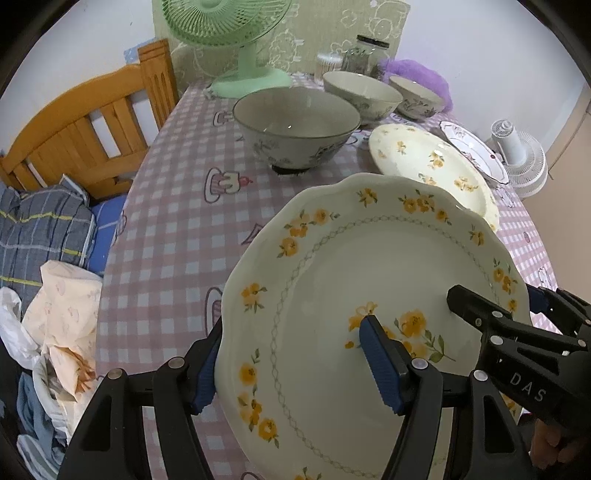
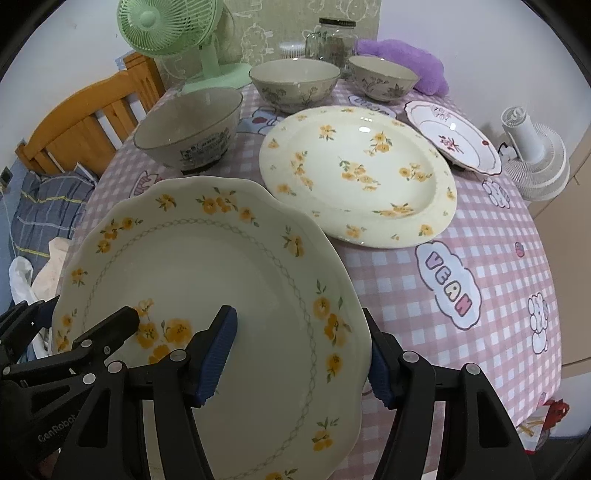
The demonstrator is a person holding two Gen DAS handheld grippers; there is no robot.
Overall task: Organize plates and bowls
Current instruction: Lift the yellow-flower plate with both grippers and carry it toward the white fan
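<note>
A scalloped cream plate with yellow flowers (image 1: 354, 280) (image 2: 207, 266) is held above the near side of the table by both grippers. My left gripper (image 1: 291, 354) grips its left rim, one blue pad on top, one beneath. My right gripper (image 2: 303, 350) grips its right rim the same way and shows in the left wrist view (image 1: 491, 321). Beyond lie a round yellow-flowered plate (image 2: 354, 173) (image 1: 432, 158), a small red-flowered plate (image 2: 454, 136) (image 1: 476, 151), a grey bowl (image 2: 188, 129) (image 1: 295, 125) and two floral bowls (image 2: 295, 83) (image 2: 384, 77).
The table has a pink checked cloth (image 2: 480, 236). A green fan (image 2: 173, 33), a glass jar (image 2: 336, 37) and a purple plush (image 2: 406, 59) stand at the back. A white fan (image 2: 535, 155) lies at the right edge. A wooden bed frame (image 1: 81, 125) with bedding is left.
</note>
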